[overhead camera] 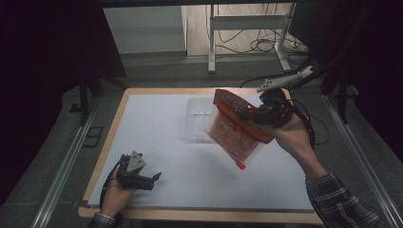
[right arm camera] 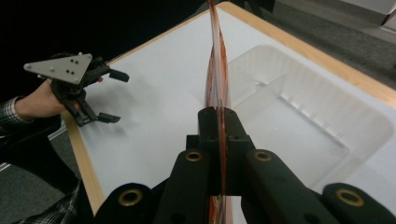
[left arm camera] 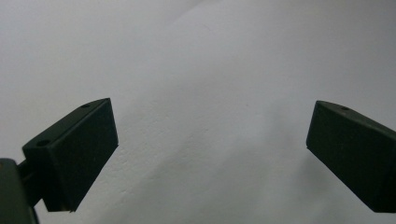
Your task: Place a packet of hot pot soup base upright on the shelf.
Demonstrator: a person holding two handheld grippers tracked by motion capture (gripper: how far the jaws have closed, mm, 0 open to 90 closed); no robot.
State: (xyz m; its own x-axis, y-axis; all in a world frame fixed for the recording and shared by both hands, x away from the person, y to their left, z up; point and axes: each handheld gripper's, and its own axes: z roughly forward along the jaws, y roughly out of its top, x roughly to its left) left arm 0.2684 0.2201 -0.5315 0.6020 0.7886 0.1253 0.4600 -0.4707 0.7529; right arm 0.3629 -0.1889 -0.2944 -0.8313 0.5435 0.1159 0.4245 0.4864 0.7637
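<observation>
An orange-red snack bag [overhead camera: 233, 128] hangs tilted in the air over the right half of the white table [overhead camera: 157, 142], with my right gripper [overhead camera: 252, 115] shut on its upper edge. In the right gripper view the bag [right arm camera: 215, 60] shows edge-on, pinched between the jaws of the right gripper [right arm camera: 219, 126]. A clear plastic tray [overhead camera: 197, 118] sits on the table just behind and left of the bag; it looks empty [right arm camera: 303, 116]. My left gripper [overhead camera: 154, 179] rests near the front left corner, open with nothing between its jaws [left arm camera: 210, 154].
The table has a wooden rim [overhead camera: 114, 123]. Beyond its far edge stand white desk legs [overhead camera: 211, 42] and loose cables [overhead camera: 266, 45] on the floor. Dark curtains close in both sides.
</observation>
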